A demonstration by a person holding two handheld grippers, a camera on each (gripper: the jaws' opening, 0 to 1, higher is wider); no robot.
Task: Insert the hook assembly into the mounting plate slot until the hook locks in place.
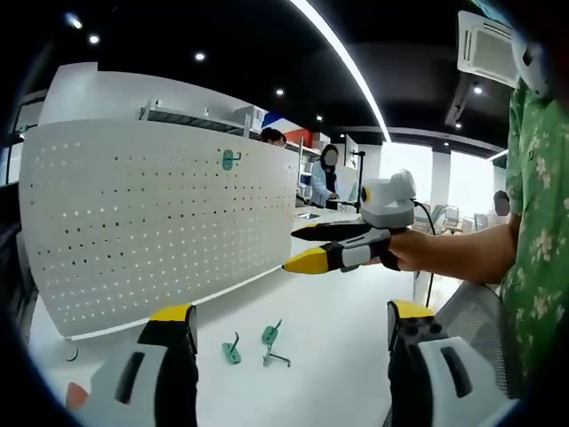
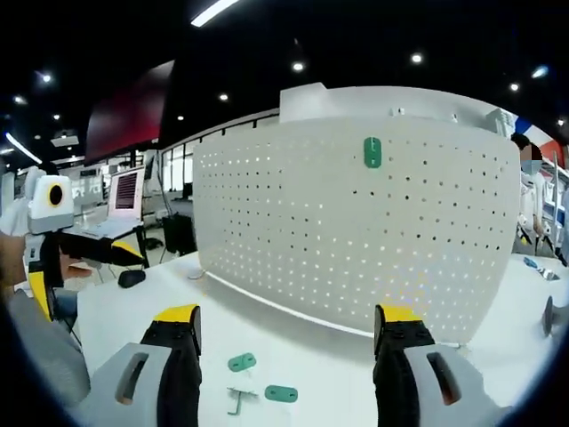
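A white pegboard (image 1: 151, 231) stands upright on the white table (image 1: 338, 329). One green mounting plate (image 1: 230, 159) hangs near its top. Two green hook pieces (image 1: 232, 350) (image 1: 271, 335) lie on the table in front of the board, one with a metal hook (image 1: 277, 359). My left gripper (image 1: 292, 327) is open above them, nothing between its jaws. My right gripper (image 1: 307, 246) comes in from the right, held in a hand. In the right gripper view, the right gripper (image 2: 289, 327) is open over green pieces (image 2: 242, 362) (image 2: 281, 393) and the metal hook (image 2: 236, 400); the plate (image 2: 372, 152) shows on the pegboard (image 2: 356, 222).
The person's green patterned shirt (image 1: 538, 222) fills the right side. People stand behind the board (image 1: 329, 173). A black mouse (image 2: 132, 277) and a monitor (image 2: 127, 191) lie left of the pegboard, near my left gripper (image 2: 98, 251). An orange object (image 1: 76, 396) sits low left.
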